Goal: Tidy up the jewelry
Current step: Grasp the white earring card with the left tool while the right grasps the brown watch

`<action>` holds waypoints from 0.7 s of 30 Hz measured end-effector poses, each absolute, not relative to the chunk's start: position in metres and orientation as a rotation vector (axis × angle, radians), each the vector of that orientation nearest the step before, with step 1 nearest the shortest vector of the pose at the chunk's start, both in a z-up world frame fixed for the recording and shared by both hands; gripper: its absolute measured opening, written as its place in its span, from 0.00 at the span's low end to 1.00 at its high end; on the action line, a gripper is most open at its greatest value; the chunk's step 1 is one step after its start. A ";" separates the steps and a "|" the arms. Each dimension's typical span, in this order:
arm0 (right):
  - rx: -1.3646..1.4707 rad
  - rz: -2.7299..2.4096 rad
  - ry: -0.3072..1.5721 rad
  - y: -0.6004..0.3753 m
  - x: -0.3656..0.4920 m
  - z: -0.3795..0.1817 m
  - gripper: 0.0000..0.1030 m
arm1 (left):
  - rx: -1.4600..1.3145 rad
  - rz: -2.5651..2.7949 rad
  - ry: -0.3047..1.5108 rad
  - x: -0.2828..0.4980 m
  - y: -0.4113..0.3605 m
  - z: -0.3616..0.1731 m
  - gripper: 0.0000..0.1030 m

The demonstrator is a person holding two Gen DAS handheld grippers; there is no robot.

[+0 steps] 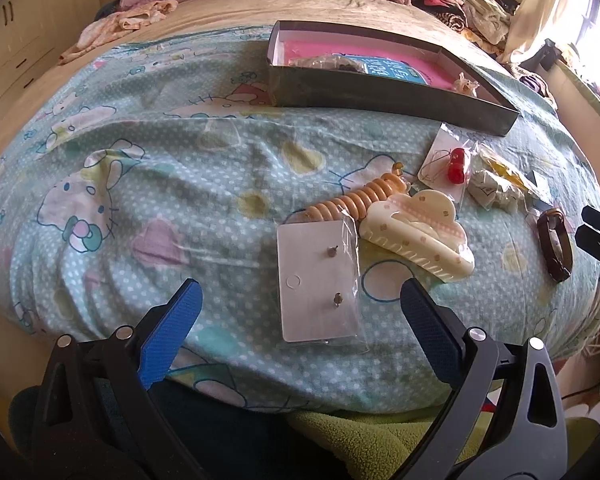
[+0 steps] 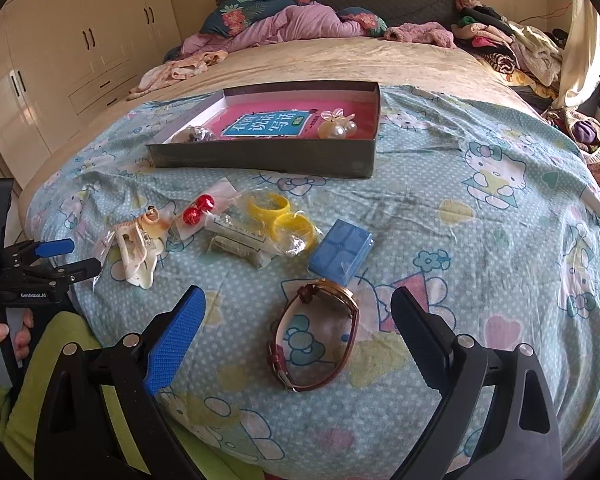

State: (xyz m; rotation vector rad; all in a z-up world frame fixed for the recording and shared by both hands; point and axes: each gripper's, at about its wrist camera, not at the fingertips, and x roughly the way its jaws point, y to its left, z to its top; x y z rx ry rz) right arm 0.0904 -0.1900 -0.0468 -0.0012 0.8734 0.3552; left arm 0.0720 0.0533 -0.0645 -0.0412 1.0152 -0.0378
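Observation:
My left gripper [image 1: 300,300] is open, its jaws on either side of a white earring card in a clear bag [image 1: 318,286] on the bed. Beside it lie a cream cloud-shaped hair claw [image 1: 416,232], an orange spiral hair tie [image 1: 356,200] and red earrings on a card [image 1: 456,164]. My right gripper [image 2: 298,308] is open, its jaws on either side of a brown-strapped watch [image 2: 320,336]. A blue box [image 2: 340,250], yellow bangles [image 2: 284,216] and a shallow grey box [image 2: 268,156] with a pink book and a pearl clip [image 2: 338,124] lie beyond.
The bed has a Hello Kitty sheet [image 1: 140,184]. Clothes are heaped at the headboard [image 2: 300,20] and far right [image 2: 512,52]. Wardrobes [image 2: 80,48] stand to the left. The left gripper [image 2: 56,258] shows at the right wrist view's left edge.

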 end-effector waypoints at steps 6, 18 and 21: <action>0.021 0.321 0.908 -0.198 0.088 -0.061 0.90 | -0.061 -0.062 1.043 0.080 0.044 -0.074 0.70; 0.009 0.305 0.956 -0.188 0.099 -0.091 0.68 | -0.020 -0.070 1.033 0.078 0.037 -0.076 0.34; -0.034 0.315 0.941 -0.185 0.098 -0.092 0.48 | -0.026 -0.073 1.024 0.075 0.037 -0.074 0.33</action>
